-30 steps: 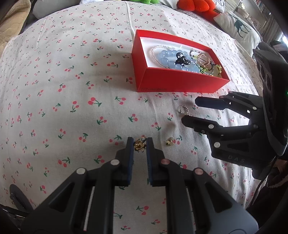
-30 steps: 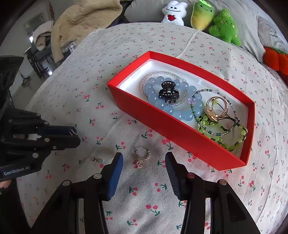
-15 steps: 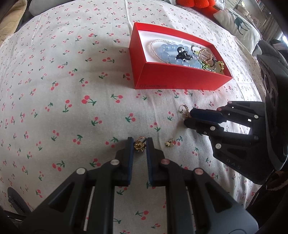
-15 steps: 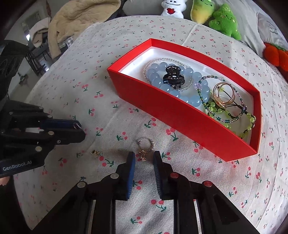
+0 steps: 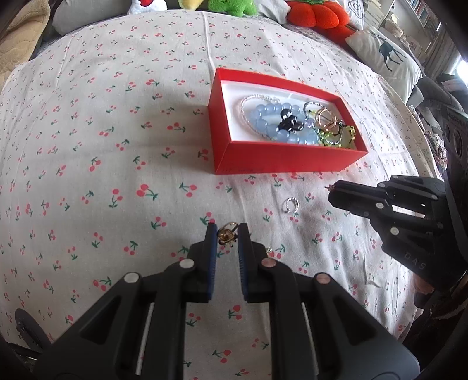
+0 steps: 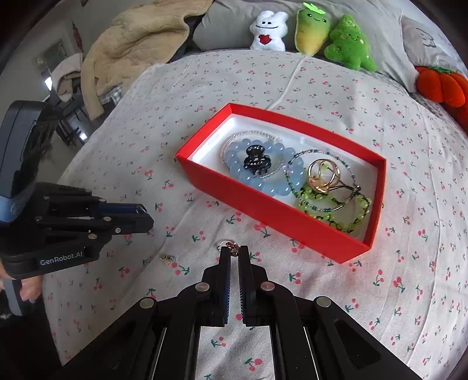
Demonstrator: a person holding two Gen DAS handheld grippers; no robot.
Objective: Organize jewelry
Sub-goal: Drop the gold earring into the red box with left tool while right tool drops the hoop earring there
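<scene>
Now, from your left wrist view, your left hand-held gripper (image 5: 227,233) is clamped on one small gold earring (image 5: 226,233), pinched between its blue pads right at the tips. Your right hand-held gripper (image 5: 333,190) comes in from the right with its jaws pressed together on a tiny charm piece (image 5: 331,187) that barely sticks out at the tip; the letters "DAS" are readable on its black body. One silver hoop (image 5: 290,203) lies loose on the cherry-print bedsheet (image 5: 117,146), between the two grippers. One red box (image 5: 280,157) sits further up the bed, open, well apart from both grippers.

Next, from your right wrist view, your right hand-held gripper (image 6: 234,251) shows the charm piece (image 6: 233,248) nipped at its fingertips, just in front of the box's near wall. Your left hand-held gripper (image 6: 144,213) reads "GenRobot.AI" in white on its side. One more small gold piece (image 6: 166,258) rests on the sheet between the grippers. Inside the red box (image 6: 263,204) you can count one blue bead bracelet (image 6: 257,175), one black claw clip (image 6: 257,161), one gold ring ornament (image 6: 323,175), one green bead strand (image 6: 330,204) and at least one thin beaded chain. Four plush toys sit at the head of the bed: white (image 6: 267,30), yellow-green (image 6: 311,27), green (image 6: 349,42) and orange (image 6: 441,86).
</scene>
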